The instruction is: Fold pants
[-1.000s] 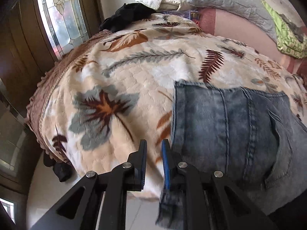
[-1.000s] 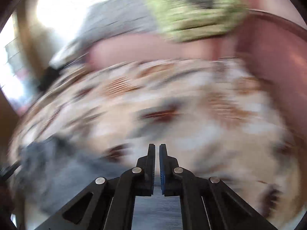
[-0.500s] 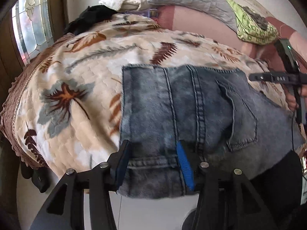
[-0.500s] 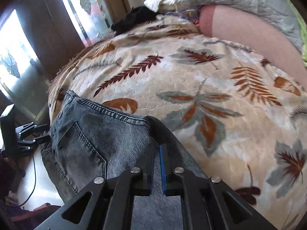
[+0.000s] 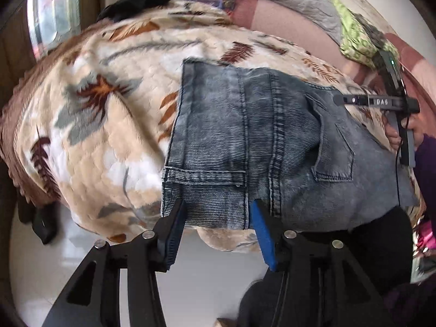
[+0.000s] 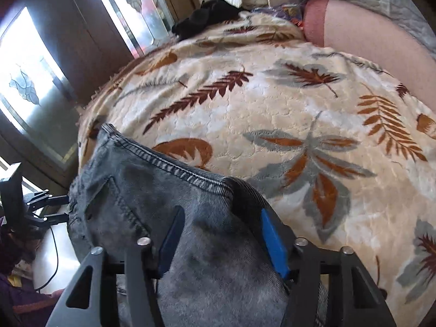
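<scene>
Grey-blue jeans [image 5: 259, 141] lie folded on the bed's leaf-patterned blanket [image 5: 103, 114], back pocket up, near the bed's front edge. My left gripper [image 5: 218, 218] is open, its fingers on either side of the jeans' near hem. In the right wrist view the jeans [image 6: 152, 199] lie at the lower left, and my right gripper [image 6: 220, 229] is open over their folded end. The right gripper's body also shows at the right of the left wrist view [image 5: 392, 100].
A black garment [image 5: 136, 0] and pillows [image 5: 278, 2] lie at the bed's far side. A green cloth [image 5: 354, 41] lies on a pink cushion at the right. Glass-panelled doors [image 6: 35, 81] stand at the left. White floor [image 5: 207, 280] lies below the bed's edge.
Both grippers have opened. The right one, shut on the jeans half a second ago, has let them go. The left one spread wider at the jeans' hem.
</scene>
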A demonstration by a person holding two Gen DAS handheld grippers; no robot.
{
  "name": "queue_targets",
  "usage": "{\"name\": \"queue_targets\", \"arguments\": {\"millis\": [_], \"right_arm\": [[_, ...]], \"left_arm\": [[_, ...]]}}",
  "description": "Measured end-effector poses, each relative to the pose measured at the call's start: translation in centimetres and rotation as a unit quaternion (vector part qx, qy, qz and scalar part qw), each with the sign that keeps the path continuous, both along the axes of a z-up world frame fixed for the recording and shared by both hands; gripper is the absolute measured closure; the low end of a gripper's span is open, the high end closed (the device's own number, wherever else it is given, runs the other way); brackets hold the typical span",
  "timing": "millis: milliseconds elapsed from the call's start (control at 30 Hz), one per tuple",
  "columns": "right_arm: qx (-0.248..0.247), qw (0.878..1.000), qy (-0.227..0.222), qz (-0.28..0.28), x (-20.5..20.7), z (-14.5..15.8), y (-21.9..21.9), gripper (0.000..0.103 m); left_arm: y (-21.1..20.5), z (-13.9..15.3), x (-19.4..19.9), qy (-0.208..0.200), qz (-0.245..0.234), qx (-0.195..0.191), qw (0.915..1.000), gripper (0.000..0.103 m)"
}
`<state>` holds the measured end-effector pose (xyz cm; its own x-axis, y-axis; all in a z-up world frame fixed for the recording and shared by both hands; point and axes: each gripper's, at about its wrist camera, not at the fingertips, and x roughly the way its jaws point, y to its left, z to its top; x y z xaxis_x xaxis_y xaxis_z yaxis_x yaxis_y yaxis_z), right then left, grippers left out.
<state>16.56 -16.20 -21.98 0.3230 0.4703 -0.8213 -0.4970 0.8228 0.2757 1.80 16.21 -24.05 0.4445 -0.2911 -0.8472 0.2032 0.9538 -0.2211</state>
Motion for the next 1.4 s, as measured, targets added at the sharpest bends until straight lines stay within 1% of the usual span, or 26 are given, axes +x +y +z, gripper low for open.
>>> {"name": "queue_targets", "arguments": {"millis": [33,67,100,133,167,200,233,300,367,433,533,567,600,667,733,800,867,900,967,1067,1133,1233,1267,1300,1367,1400], "right_arm": [[-0.009,1.000,0.008,0.005,0.4,-0.4,0.4,0.062],[-0.015,1.000,0.009,0.010,0.4,-0.6,0.6,0.075],[-0.020,1.000,0.006,0.014,0.5,-0.7,0.9,0.082],[-0.022,1.000,0.000,0.016,0.4,-0.7,1.1,0.086],[-0.030,0.999,-0.013,0.016,0.3,-0.6,1.4,0.095],[-0.040,0.999,-0.027,0.009,0.3,-0.5,1.6,0.099],[-0.049,0.998,-0.041,0.002,0.3,-0.3,1.7,0.099],[-0.051,0.997,-0.058,-0.021,0.5,0.2,1.5,0.099],[-0.057,0.996,-0.057,-0.033,1.0,0.1,1.6,0.100],[-0.067,0.995,-0.057,-0.046,1.7,-0.3,1.8,0.100],[-0.078,0.995,-0.027,-0.061,3.1,-2.4,1.8,0.099],[-0.071,0.995,-0.011,-0.067,3.4,-3.1,1.6,0.099],[-0.056,0.995,0.003,-0.078,3.7,-3.3,1.0,0.095],[-0.008,0.995,0.020,-0.100,3.8,-2.5,-0.7,0.092],[0.022,0.991,0.012,-0.131,3.3,-0.7,-3.5,0.092],[0.033,0.988,0.002,-0.154,2.1,1.1,-6.4,0.092],[0.033,0.983,-0.009,-0.179,0.0,3.0,-9.6,0.092],[0.032,0.981,-0.011,-0.191,-1.0,3.7,-11.0,0.092],[0.030,0.974,-0.012,-0.226,-4.1,4.8,-14.5,0.092],[0.031,0.959,-0.017,-0.282,-9.8,5.9,-19.9,0.092],[0.034,0.945,-0.012,-0.326,-14.0,5.8,-23.5,0.092],[0.057,0.920,0.001,-0.388,-18.6,5.0,-28.2,0.089],[0.059,0.910,0.011,-0.410,-20.2,4.4,-29.6,0.083],[0.058,0.904,0.016,-0.423,-21.2,3.9,-30.3,0.074],[0.072,0.891,0.025,-0.448,-23.1,3.0,-32.2,0.068],[0.081,0.886,0.024,-0.456,-23.7,2.8,-32.8,0.068]], "left_arm": [[0.1,-0.2,0.3,0.004,0.007,-0.008,0.9999,0.052],[0.1,-0.4,0.6,0.005,0.011,-0.015,0.9998,0.052],[0.1,-0.6,0.9,0.006,0.014,-0.015,0.9998,0.053],[-0.1,-0.8,1.3,0.006,0.017,-0.011,0.9998,0.058],[-0.3,-1.1,1.8,0.008,0.017,-0.008,0.9998,0.060],[-0.5,-1.3,2.2,0.009,0.015,-0.008,0.9998,0.065],[-0.9,-1.2,2.6,0.002,0.011,-0.006,0.9999,0.069],[-1.8,-1.2,3.3,-0.013,-0.002,0.016,0.9998,0.072],[-2.4,-1.0,4.0,-0.025,-0.007,0.026,0.9993,0.075],[-2.8,-0.7,5.0,-0.033,-0.007,0.027,0.9991,0.077],[-3.1,0.0,5.9,-0.034,0.000,0.026,0.9991,0.078],[-3.3,0.3,6.0,-0.038,0.000,0.033,0.9988,0.078],[-3.6,0.5,6.1,-0.037,0.000,0.042,0.9984,0.078],[-3.7,1.0,5.6,-0.038,0.002,0.056,0.9977,0.075],[-3.5,2.0,4.8,-0.050,0.000,0.062,0.9968,0.075],[-3.1,3.4,3.8,-0.072,-0.001,0.066,0.9952,0.075],[-3.3,5.2,2.9,-0.106,0.003,0.087,0.9905,0.075],[-3.5,6.0,2.6,-0.120,-0.002,0.089,0.9888,0.075],[-4.4,7.8,1.8,-0.143,-0.021,0.074,0.9868,0.075],[-7.0,9.0,0.8,-0.154,-0.067,0.048,0.9846,0.073],[-9.5,8.7,0.5,-0.148,-0.098,0.042,0.9832,0.069],[-13.6,7.1,0.1,-0.127,-0.145,0.045,0.9802,0.069],[-15.0,6.6,-0.2,-0.120,-0.157,0.043,0.9794,0.069],[-16.5,6.0,-0.3,-0.113,-0.170,0.042,0.9781,0.069],[-18.5,5.2,-0.4,-0.110,-0.182,0.054,0.9755,0.069],[-19.3,4.8,-0.2,-0.111,-0.184,0.064,0.9746,0.068]]}}
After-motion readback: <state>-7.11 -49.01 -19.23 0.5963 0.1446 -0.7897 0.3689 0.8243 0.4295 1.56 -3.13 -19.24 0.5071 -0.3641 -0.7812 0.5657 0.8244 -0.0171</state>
